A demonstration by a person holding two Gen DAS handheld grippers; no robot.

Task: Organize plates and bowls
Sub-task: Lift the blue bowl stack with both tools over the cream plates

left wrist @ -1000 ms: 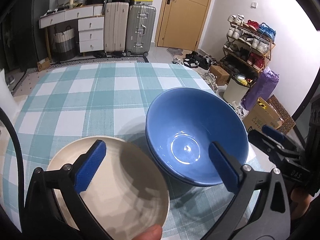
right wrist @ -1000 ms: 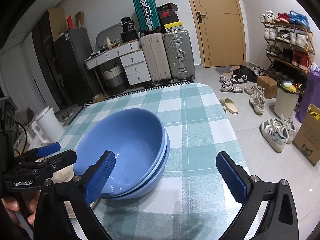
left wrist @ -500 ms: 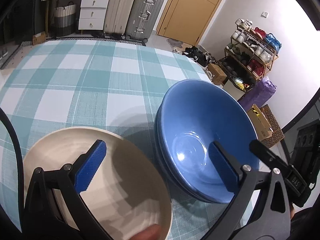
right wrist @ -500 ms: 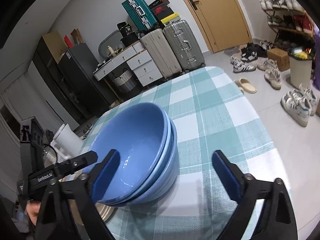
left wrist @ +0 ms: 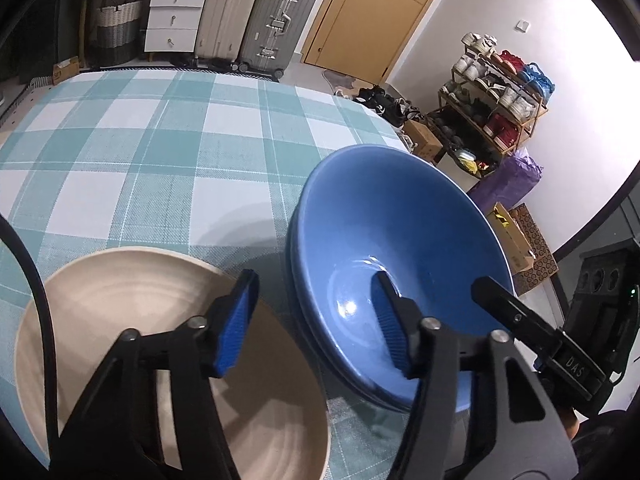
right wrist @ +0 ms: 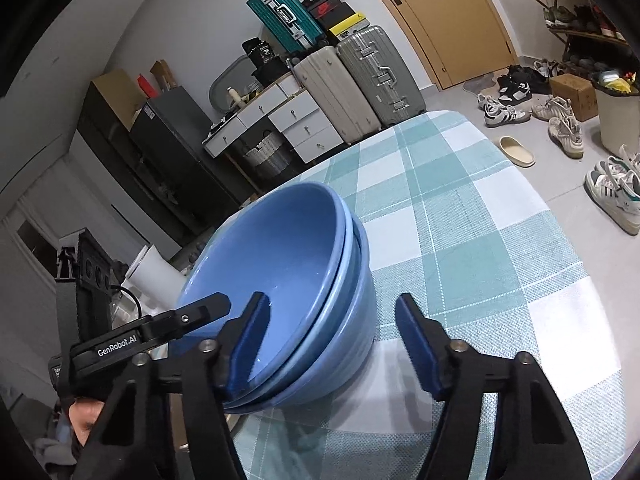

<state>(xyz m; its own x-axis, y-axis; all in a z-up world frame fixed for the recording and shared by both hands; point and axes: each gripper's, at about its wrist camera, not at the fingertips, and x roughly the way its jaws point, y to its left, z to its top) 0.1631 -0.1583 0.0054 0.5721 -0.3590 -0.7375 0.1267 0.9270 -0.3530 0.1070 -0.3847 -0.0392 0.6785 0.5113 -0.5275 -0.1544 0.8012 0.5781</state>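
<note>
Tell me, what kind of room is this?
Probably a room in someone's home, near the front door. A shoe rack full of shoes stands by a wooden door, suitcases lean on the wall, and blue bowls sit on a checked tablecloth.

The right gripper (right wrist: 332, 344), jaws just closing, straddles the near rim of the stacked blue bowls (right wrist: 288, 264); pads not touching. The left gripper (right wrist: 176, 328) enters at nine o'clock.
</note>
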